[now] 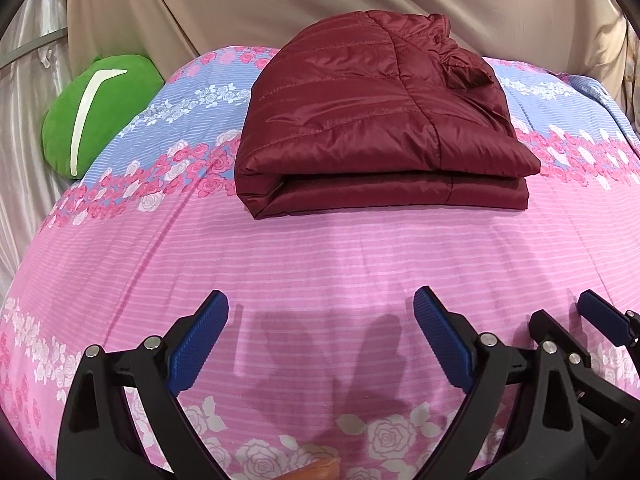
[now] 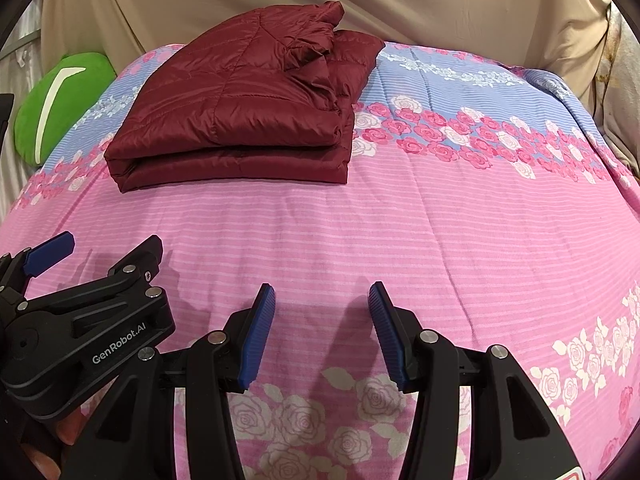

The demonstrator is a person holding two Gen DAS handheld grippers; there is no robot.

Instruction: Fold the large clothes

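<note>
A dark red quilted jacket (image 1: 376, 116) lies folded into a thick rectangular stack on the bed, its collar bunched at the far end. It also shows in the right wrist view (image 2: 240, 112), left of centre. My left gripper (image 1: 320, 300) is open and empty, low over the pink sheet, well short of the jacket's near edge. My right gripper (image 2: 322, 292) is open and empty, also back from the jacket and to its right. The right gripper's finger (image 1: 600, 316) shows at the right of the left wrist view; the left gripper's body (image 2: 80, 332) shows at the left of the right wrist view.
The bed is covered with a pink and blue rose-patterned sheet (image 1: 320, 248). A green pillow (image 1: 96, 112) lies at the far left corner. Beige drapes (image 1: 280, 0) hang behind the bed. The sheet (image 2: 460, 220) stretches wide to the right of the jacket.
</note>
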